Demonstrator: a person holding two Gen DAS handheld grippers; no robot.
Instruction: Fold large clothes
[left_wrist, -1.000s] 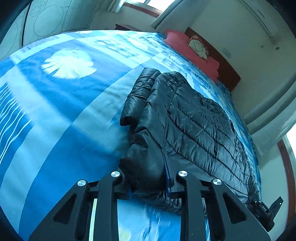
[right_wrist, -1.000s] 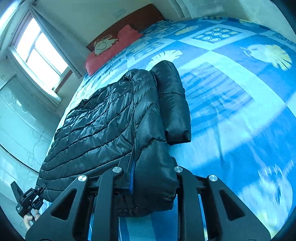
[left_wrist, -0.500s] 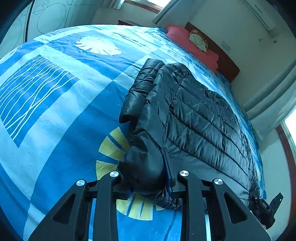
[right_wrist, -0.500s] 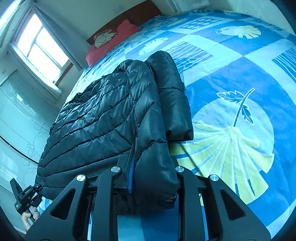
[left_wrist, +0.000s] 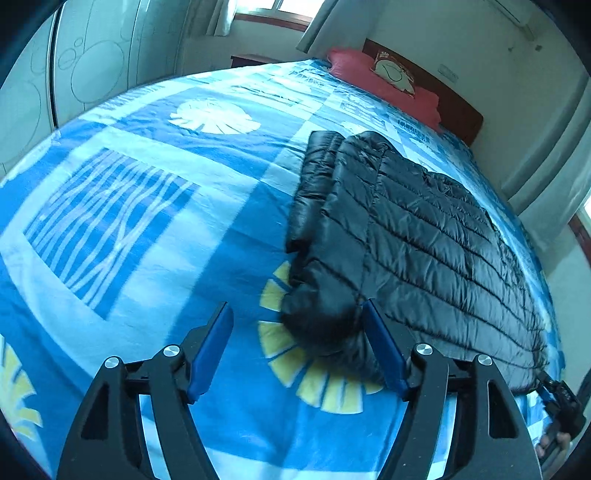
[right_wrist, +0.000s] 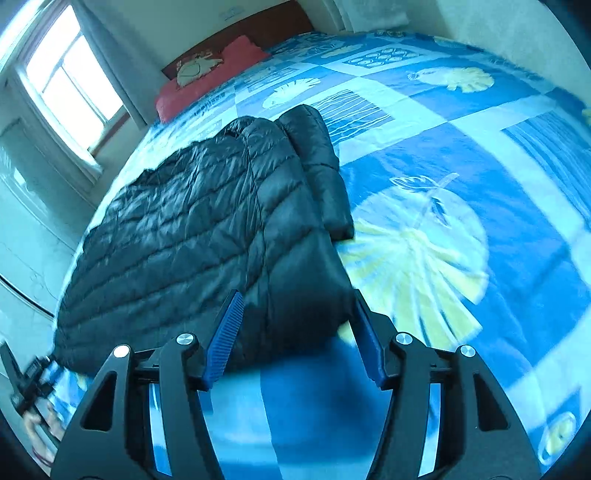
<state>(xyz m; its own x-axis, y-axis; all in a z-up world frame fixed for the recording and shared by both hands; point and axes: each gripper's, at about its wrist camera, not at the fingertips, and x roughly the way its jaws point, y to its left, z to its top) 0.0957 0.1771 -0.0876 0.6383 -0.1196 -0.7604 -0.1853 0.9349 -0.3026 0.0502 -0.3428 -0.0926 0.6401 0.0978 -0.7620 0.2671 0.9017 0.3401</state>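
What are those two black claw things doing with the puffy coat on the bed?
A person is folding a black puffer jacket on a bed with a blue patterned bedspread, using a handheld gripper in each hand. The jacket lies folded lengthwise, one sleeve along its edge. Both the left gripper and the right gripper are at the jacket's near end, their jaws opening and letting go, with the fabric lying between them.

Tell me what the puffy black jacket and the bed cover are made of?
The jacket looks like thin, shiny nylon-type fabric with soft filling: light gleams off it and stitched rows puff up. The bed cover looks like matte woven cloth, maybe cotton, printed with blue squares and leaves; it shows no shine.
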